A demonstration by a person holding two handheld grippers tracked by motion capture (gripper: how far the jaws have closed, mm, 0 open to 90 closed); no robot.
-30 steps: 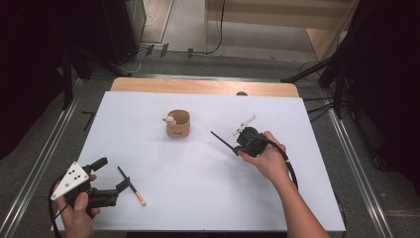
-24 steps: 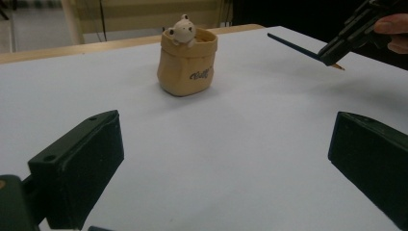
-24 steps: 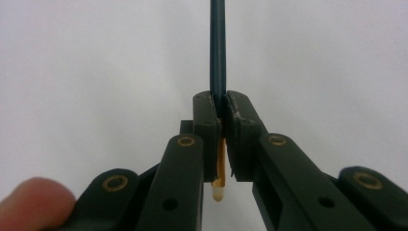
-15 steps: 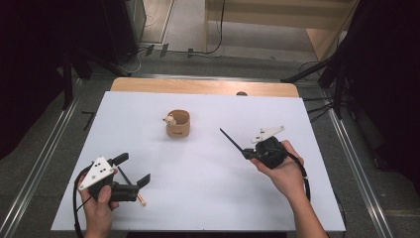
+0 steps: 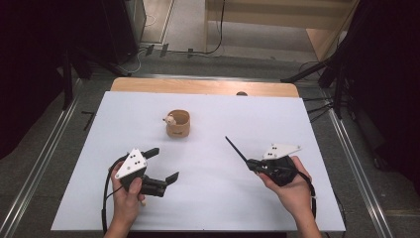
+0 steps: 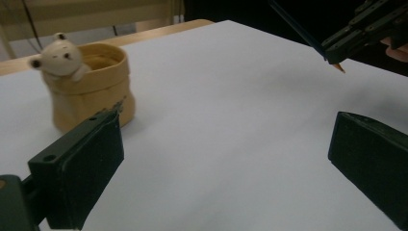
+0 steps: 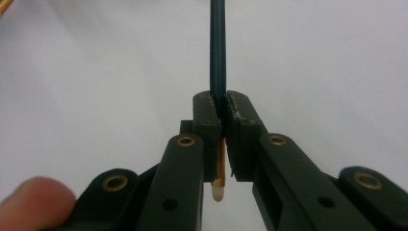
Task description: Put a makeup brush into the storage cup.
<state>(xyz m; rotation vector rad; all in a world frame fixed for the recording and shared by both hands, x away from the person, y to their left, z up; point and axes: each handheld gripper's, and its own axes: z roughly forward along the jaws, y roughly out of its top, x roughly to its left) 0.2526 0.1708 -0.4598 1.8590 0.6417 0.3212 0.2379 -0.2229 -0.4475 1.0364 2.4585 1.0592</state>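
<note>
the right gripper (image 7: pixel 219 122) is clenched on a dark blue pencil (image 7: pixel 217 53), its two black jaws pressed against the shaft from either side. in the right gripper view the pencil runs straight up out of the jaws, with its orange, pale-tipped end hanging just below the pads. in the high view the right gripper (image 5: pixel 251 162) sits in the person's hand over the right part of the white table (image 5: pixel 297 119), and the pencil (image 5: pixel 236 149) slants up and to the left from the jaws, above the surface.

the left gripper (image 5: pixel 162 165) is released, jaws spread wide with nothing between them, held over the near left part of the table. in the left gripper view a tan cup (image 6: pixel 91 91) with a small white bear figure (image 6: pixel 58 57) at its rim stands beyond the left jaw; in the high view the cup (image 5: pixel 178 124) lies well apart from both grippers, toward the far middle.
</note>
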